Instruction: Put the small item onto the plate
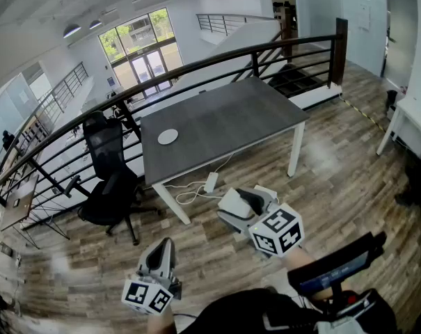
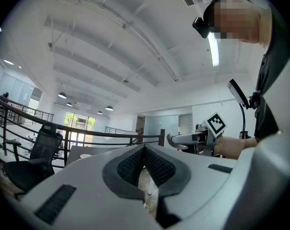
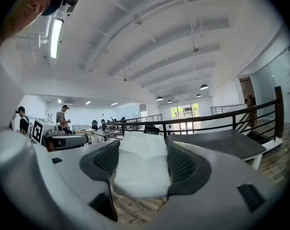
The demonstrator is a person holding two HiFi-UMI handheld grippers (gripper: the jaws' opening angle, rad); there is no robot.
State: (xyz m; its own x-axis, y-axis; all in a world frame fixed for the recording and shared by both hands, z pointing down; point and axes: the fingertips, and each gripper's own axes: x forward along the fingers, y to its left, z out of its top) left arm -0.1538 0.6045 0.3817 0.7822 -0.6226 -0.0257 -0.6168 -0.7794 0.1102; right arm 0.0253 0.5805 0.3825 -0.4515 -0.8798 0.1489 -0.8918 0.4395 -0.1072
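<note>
**A:** Your right tool [image 3: 144,150] stands wide, close to its full spread, and both pads press on the small white item [image 3: 139,169]. It fills the gap from pad to pad and sticks out a little past the tips.

**B:** Your left tool [image 2: 144,150] is the opposite. Its pads meet at the tips with nothing between them, and only a sliver of floor shows lower down in the gap. It sits level, just to the left of your right tool and a little behind it.

**A:** The plate [image 1: 168,136] is well ahead of both tools. It lies flat on the grey worktop [image 1: 224,127], near the worktop's left end. An office chair [image 1: 109,179] stands off to the left of the worktop, and a dark railing [image 1: 196,68] runs behind it.

**B:** I can't say exactly what you're holding. It's white and looks soft, like a folded pad, but the surface is featureless. Its near end drops out of sight behind the jaw bodies.

**A:** From your head view the right tool [image 1: 231,204] mostly covers the item, so it can barely be picked out there. The left tool [image 1: 163,249] shows little more than its marker cube and the back of its jaws. Your own arms and body are cut off at the bottom edge.
</note>
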